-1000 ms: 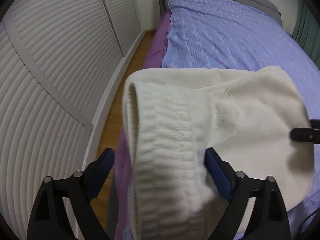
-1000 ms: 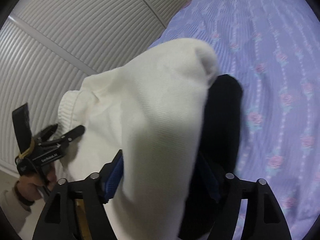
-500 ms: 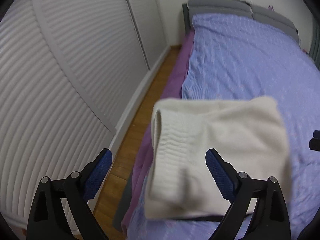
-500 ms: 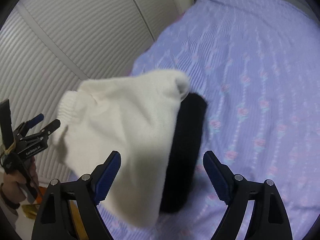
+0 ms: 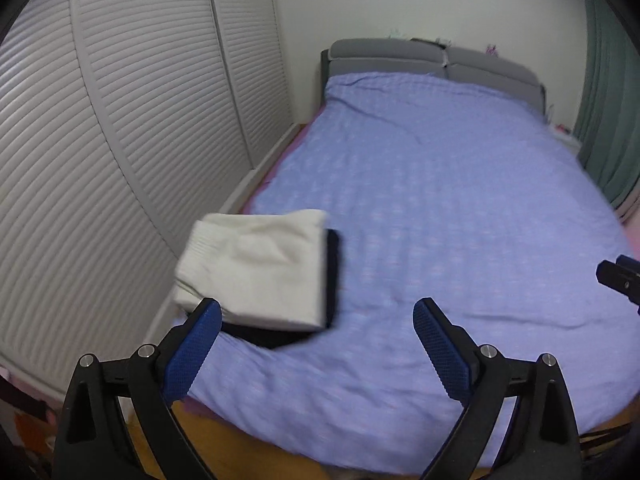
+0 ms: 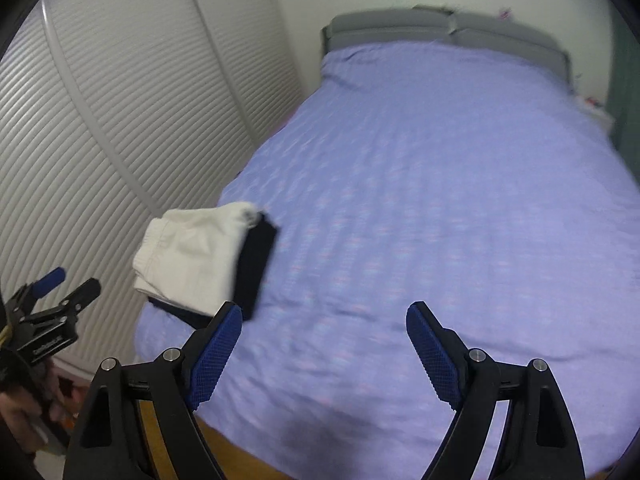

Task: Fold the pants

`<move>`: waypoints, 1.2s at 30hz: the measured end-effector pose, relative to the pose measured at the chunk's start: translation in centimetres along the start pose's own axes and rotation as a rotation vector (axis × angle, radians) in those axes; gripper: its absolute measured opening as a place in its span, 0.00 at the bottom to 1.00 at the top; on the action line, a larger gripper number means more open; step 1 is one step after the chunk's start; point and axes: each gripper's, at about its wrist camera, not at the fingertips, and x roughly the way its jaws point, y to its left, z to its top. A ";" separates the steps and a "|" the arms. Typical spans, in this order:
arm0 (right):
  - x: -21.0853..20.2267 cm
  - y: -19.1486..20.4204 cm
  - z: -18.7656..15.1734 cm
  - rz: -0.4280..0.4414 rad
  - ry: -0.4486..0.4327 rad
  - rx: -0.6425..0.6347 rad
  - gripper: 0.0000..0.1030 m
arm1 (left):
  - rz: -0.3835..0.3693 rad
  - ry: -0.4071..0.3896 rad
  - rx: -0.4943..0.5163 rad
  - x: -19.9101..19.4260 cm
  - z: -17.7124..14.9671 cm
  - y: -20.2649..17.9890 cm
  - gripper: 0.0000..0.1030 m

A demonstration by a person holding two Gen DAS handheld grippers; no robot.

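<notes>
Pants (image 5: 256, 268), cream, folded flat, lie on the bed's (image 5: 440, 208) near left corner atop a folded black garment (image 5: 332, 276) (only its right and near edges show). Ribbed waistband faces the louvred doors (image 5: 120, 152); long axis hard to tell, the fold being near square. Left claw (image 5: 316, 332) spread wide, empty, touching nothing. Right claw (image 6: 324, 336) also wide apart, nothing between its pads, off the cloth.

Both wrist views downward, bed (image 5: 440, 208) shared (obliquely).
</notes>
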 end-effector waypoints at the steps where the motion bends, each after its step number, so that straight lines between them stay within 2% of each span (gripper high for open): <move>1: -1.7 -1.3 -0.6 -0.015 -0.013 0.001 0.83 | -0.009 -0.010 -0.011 -1.9 -0.6 -1.7 0.95; 4: -8.8 -5.9 -3.0 -0.079 -0.058 -0.003 0.84 | -0.024 -0.025 -0.017 -6.5 -2.0 -6.1 0.96; 8: -16.0 -10.7 -5.7 -0.161 -0.095 0.023 0.84 | -0.056 -0.055 -0.004 -12.0 -3.0 -11.1 0.97; 15: -25.6 -15.7 -9.6 -0.255 -0.179 0.123 0.87 | -0.119 -0.088 0.096 -16.9 -3.4 -17.1 0.99; 20: -29.1 -17.1 -11.0 -0.305 -0.226 0.186 0.90 | -0.160 -0.106 0.150 -19.4 -4.0 -20.2 0.99; 24: -30.2 -17.7 -11.6 -0.317 -0.234 0.202 0.90 | -0.191 -0.098 0.156 -21.0 -5.1 -22.2 0.99; 28: -31.2 -18.1 -12.4 -0.337 -0.248 0.215 0.90 | -0.209 -0.142 0.194 -22.4 -5.8 -23.4 0.99; 36: -32.6 -18.0 -12.3 -0.379 -0.297 0.199 0.90 | -0.206 -0.200 0.133 -23.9 -5.5 -22.9 1.00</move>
